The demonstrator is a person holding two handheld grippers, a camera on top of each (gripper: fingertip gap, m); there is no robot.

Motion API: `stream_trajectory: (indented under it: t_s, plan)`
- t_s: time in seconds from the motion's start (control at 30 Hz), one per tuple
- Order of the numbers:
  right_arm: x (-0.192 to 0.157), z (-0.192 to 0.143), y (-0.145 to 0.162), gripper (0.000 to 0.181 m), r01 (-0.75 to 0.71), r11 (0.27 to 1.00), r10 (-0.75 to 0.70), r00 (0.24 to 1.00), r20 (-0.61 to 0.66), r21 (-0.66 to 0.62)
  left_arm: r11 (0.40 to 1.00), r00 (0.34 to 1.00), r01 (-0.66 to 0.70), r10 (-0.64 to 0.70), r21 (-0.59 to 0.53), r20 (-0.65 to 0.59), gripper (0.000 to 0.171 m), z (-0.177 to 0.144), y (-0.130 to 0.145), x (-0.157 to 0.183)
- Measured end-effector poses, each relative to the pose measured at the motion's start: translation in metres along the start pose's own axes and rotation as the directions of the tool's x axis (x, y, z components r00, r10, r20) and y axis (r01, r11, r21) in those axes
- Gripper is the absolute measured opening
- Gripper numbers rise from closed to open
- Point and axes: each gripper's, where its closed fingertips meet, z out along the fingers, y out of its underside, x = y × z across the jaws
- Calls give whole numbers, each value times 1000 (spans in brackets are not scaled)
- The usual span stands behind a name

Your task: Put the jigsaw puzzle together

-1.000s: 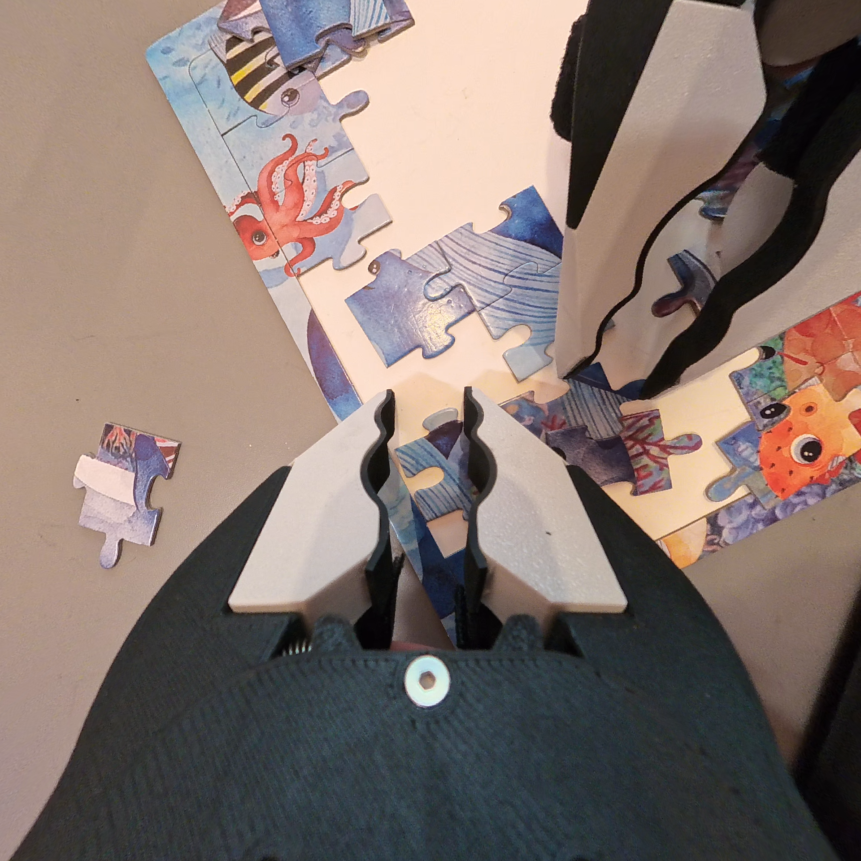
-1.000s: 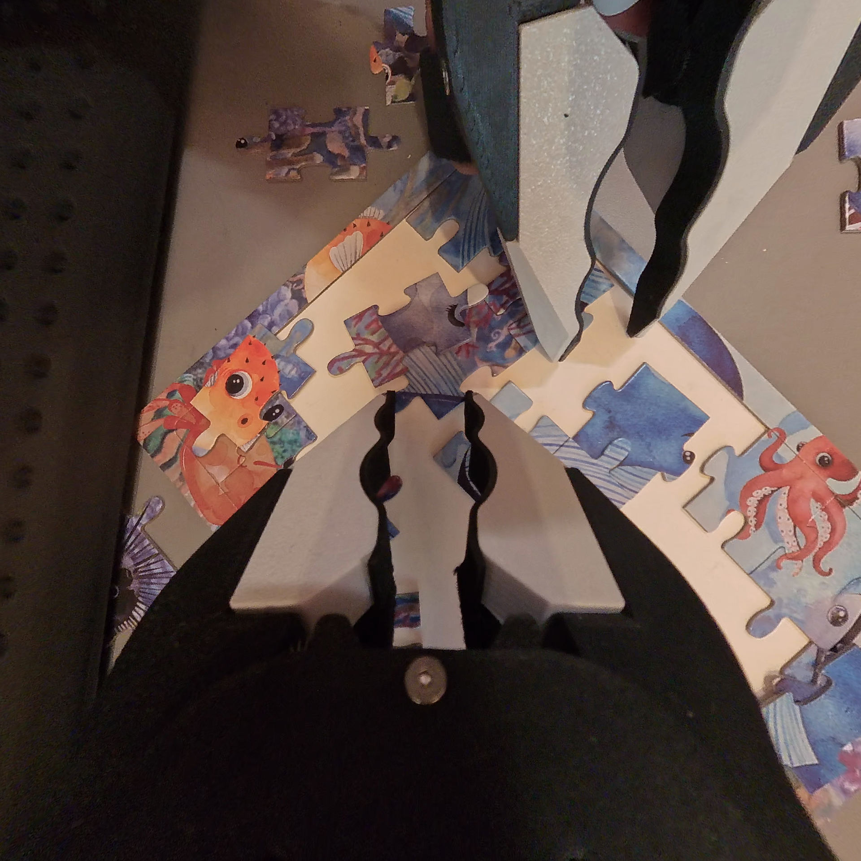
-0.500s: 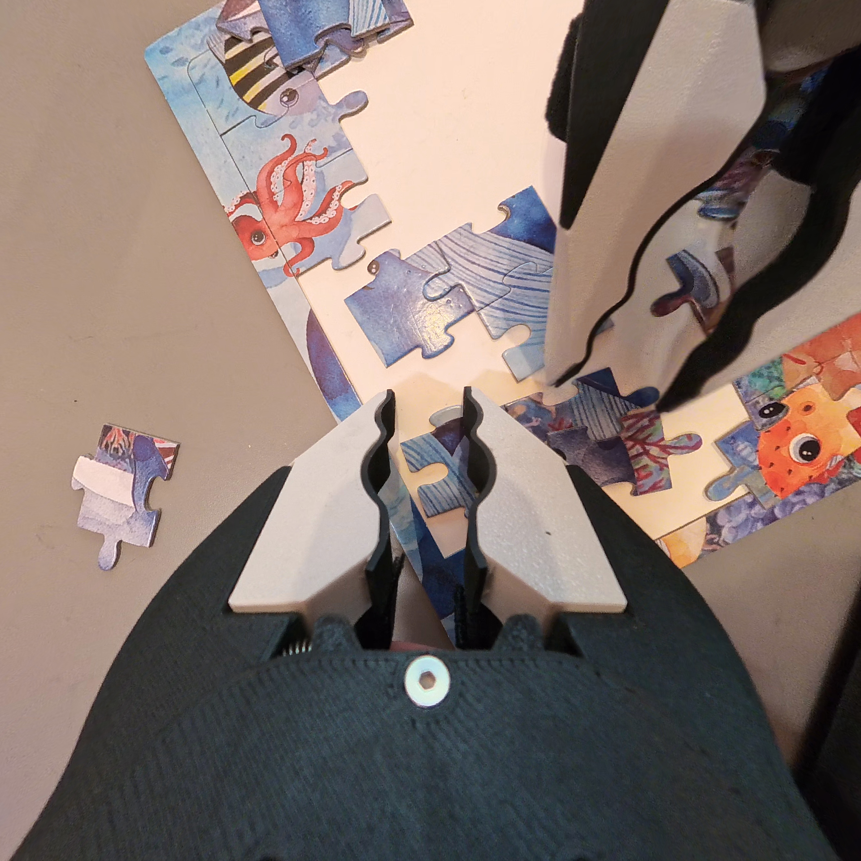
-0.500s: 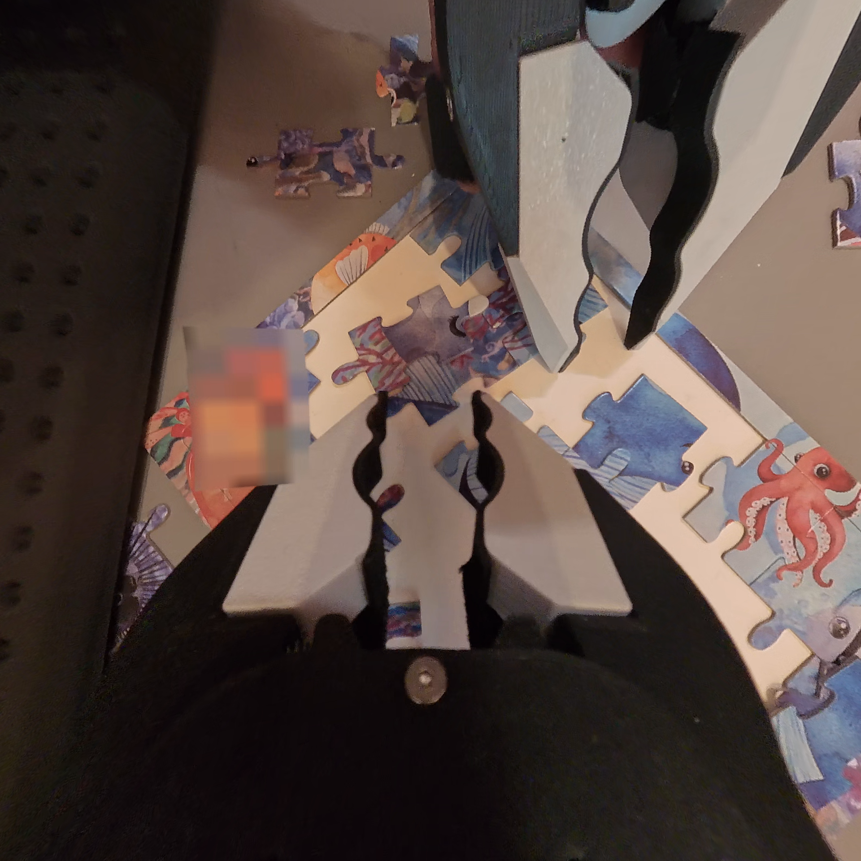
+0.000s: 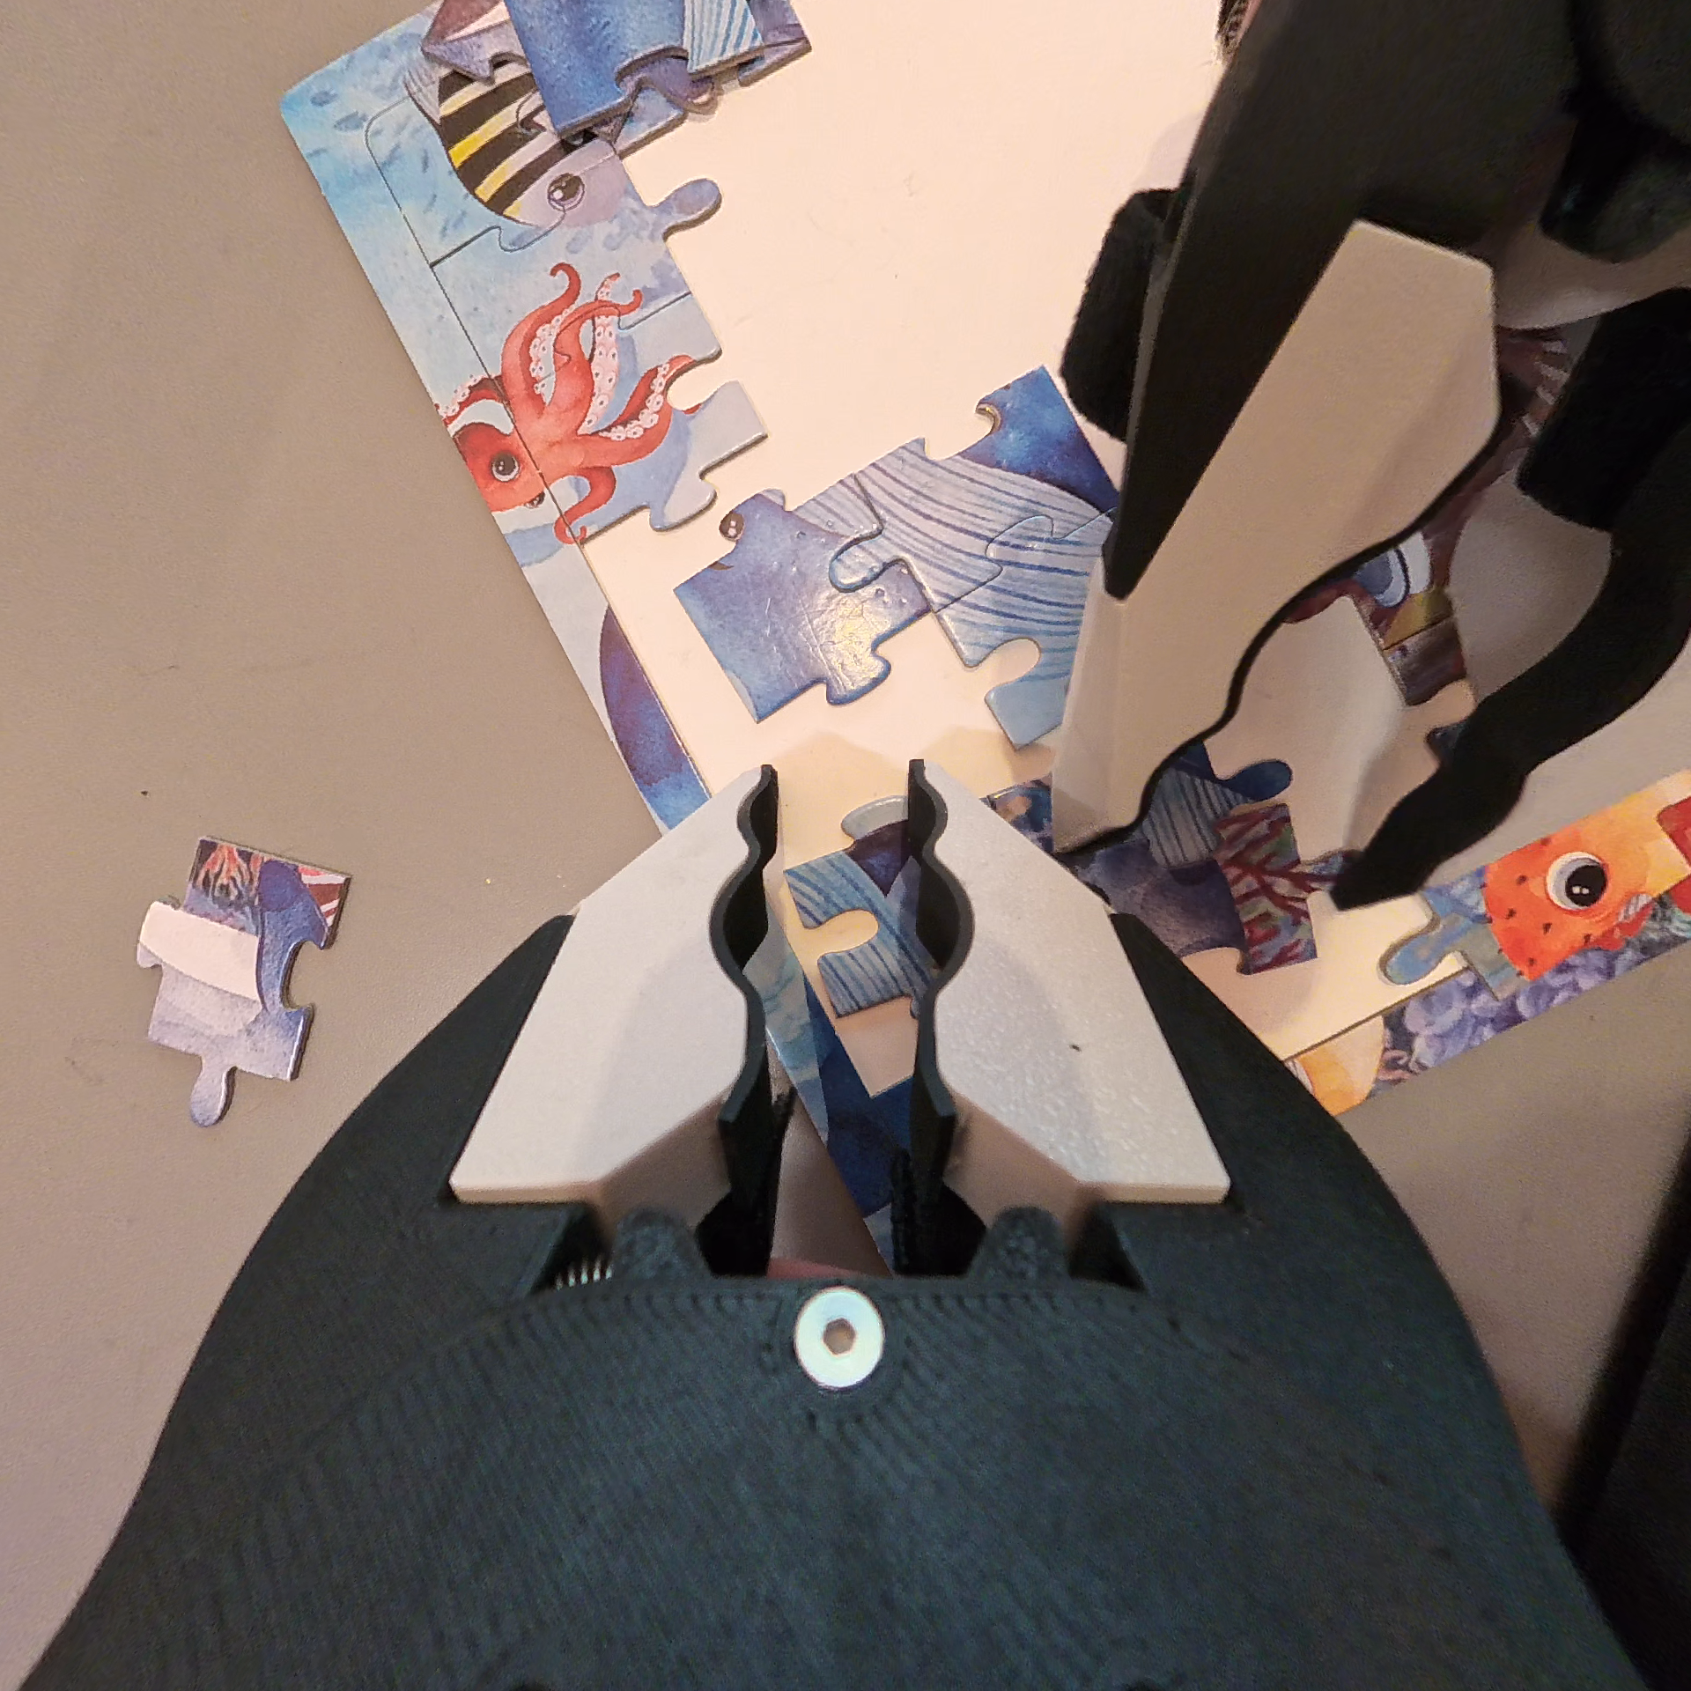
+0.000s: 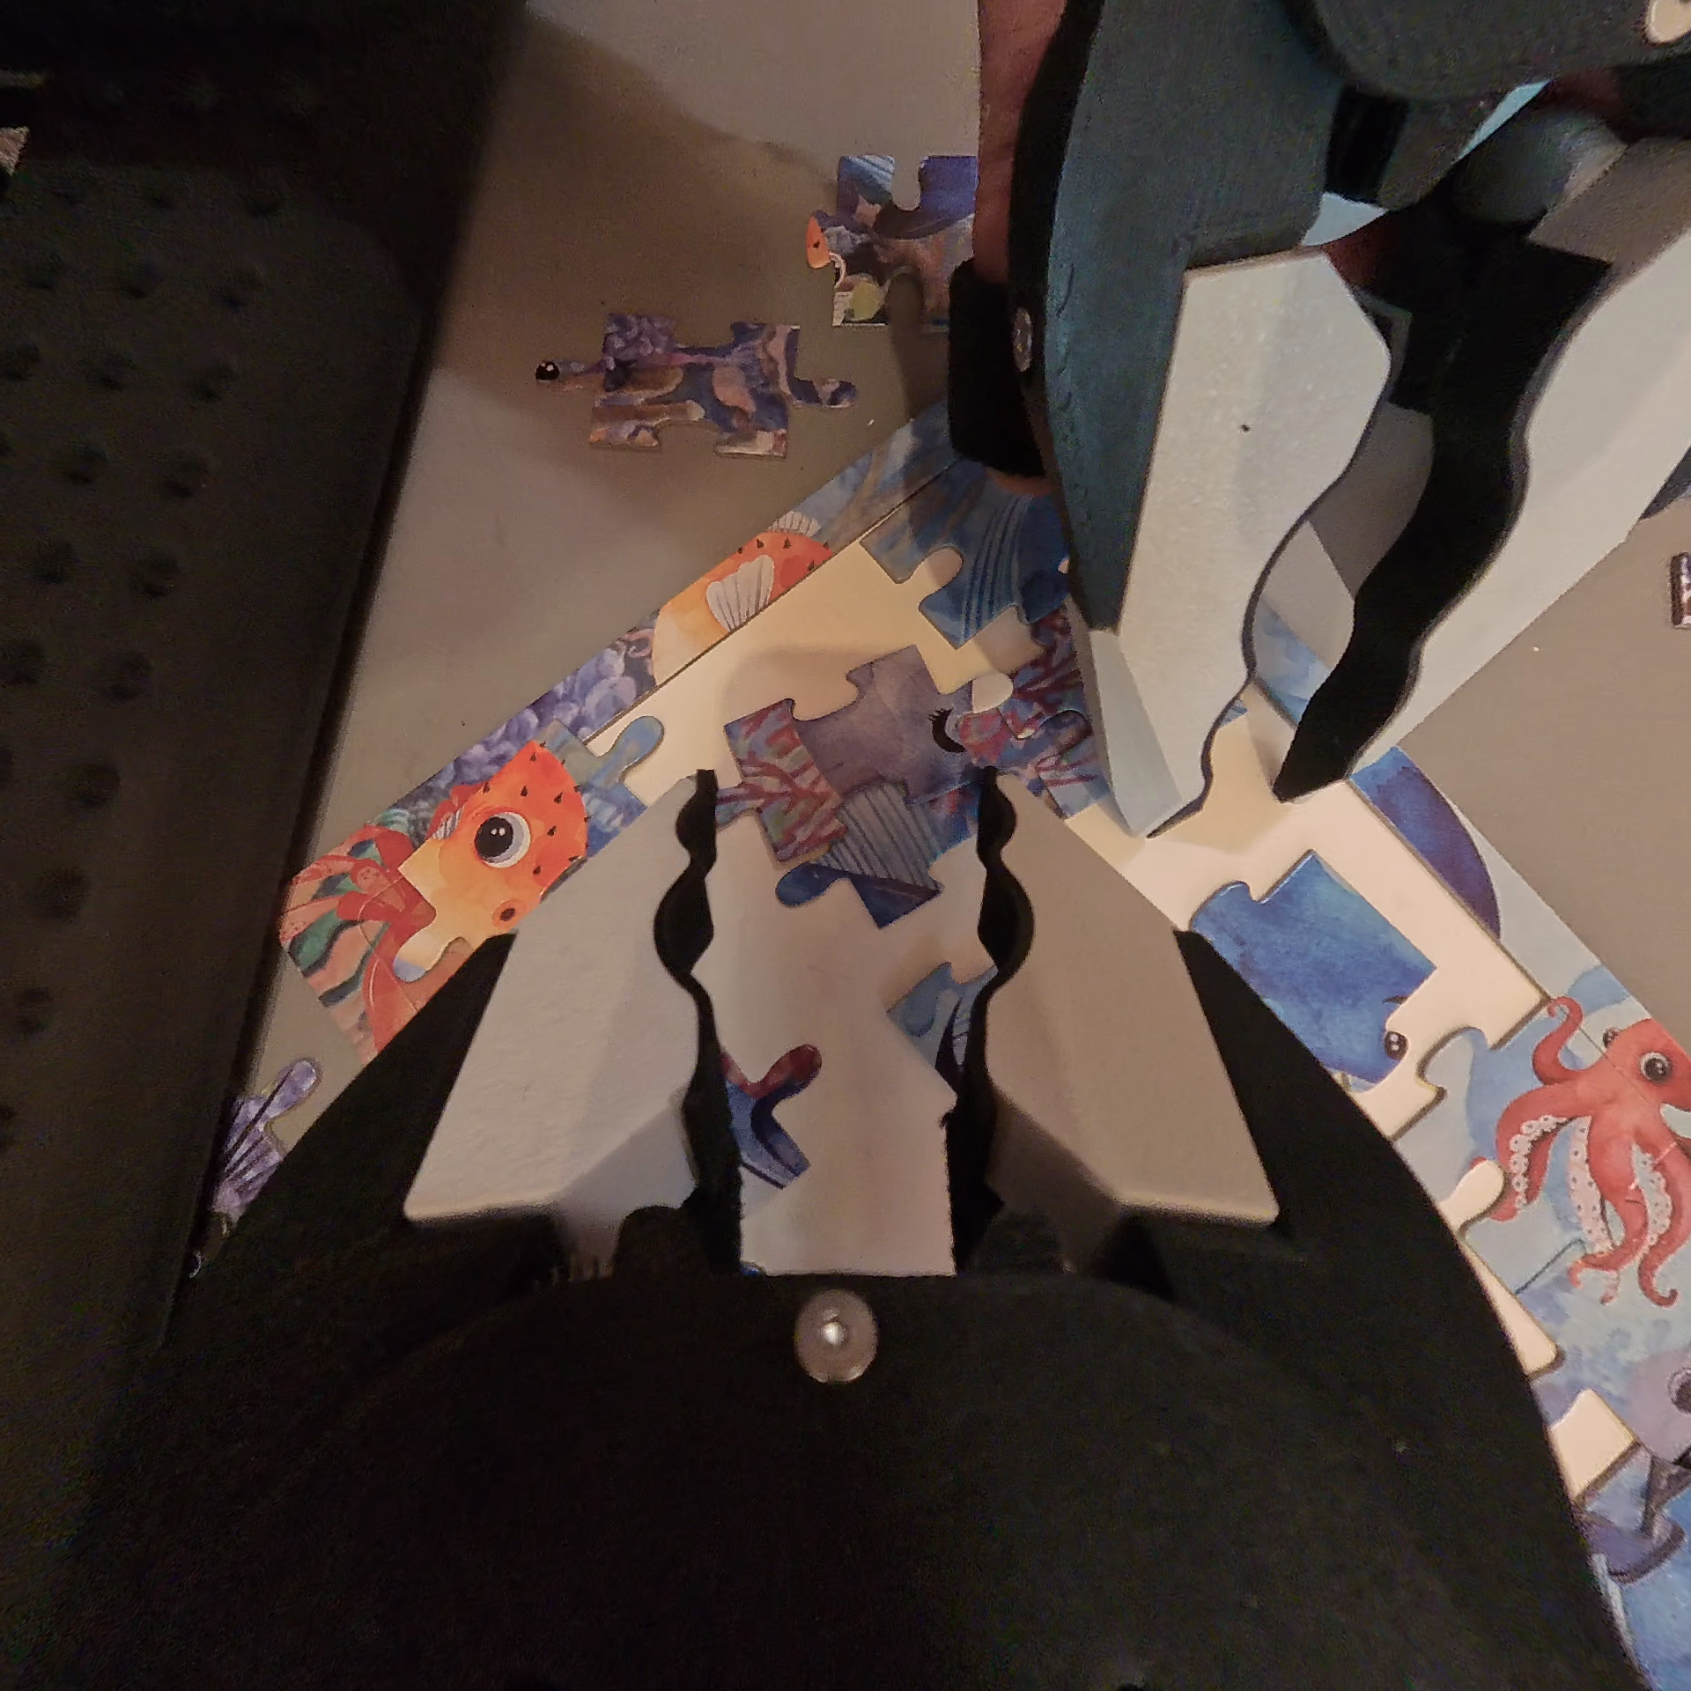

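Note:
The jigsaw board [image 5: 915, 229] lies on a grey table, its cream base partly filled. Octopus pieces [image 5: 558, 412] and joined blue whale pieces [image 5: 878, 576] sit in it. My left gripper [image 5: 842, 787] is narrowly open and empty, its tips at the board's near edge over a striped blue piece [image 5: 851, 942]. My right gripper [image 6: 849, 778] is wide open and empty, just above a joined coral-and-dark-blue cluster [image 6: 851, 787]. The right gripper also shows in the left wrist view [image 5: 1226, 860], and the left gripper in the right wrist view [image 6: 1244, 796].
One loose piece with a white strip [image 5: 238, 970] lies on the table left of the board. Two loose pieces [image 6: 705, 393] [image 6: 888, 238] lie beyond the board's fish corner [image 6: 512, 842]. A black perforated surface [image 6: 183, 640] borders the table on the left.
My right gripper has opened from a narrow gap to wide and drawn back a little from the coral cluster. My left gripper has stayed in place with the same narrow gap.

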Motion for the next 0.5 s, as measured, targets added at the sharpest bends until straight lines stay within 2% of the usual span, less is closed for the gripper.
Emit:
stream_trajectory:
  t_s: [0.07, 0.33, 0.37, 0.5]
  plan:
    - [1, 0, 0, 48, 3, 1000, -3, 1000, -6, -3, 1000, 1000, 0, 0, 0, 0, 26, 0, 0, 0]
    - [-1, 0, -1, 46, 17, 1000, -17, 1000, -11, -15, 1000, 1000, -4, 4, 3, 1, 25, 1, -1, 0]
    - [-2, 0, -1, 23, 23, 1000, -23, 1000, 0, -14, 1000, 1000, -5, 5, 3, 3, 26, 1, -1, 0]
    - [-1, -1, 0, 23, 16, 1000, -16, 1000, 0, -15, 1000, 1000, -3, 3, 4, 13, 29, 0, -1, -1]
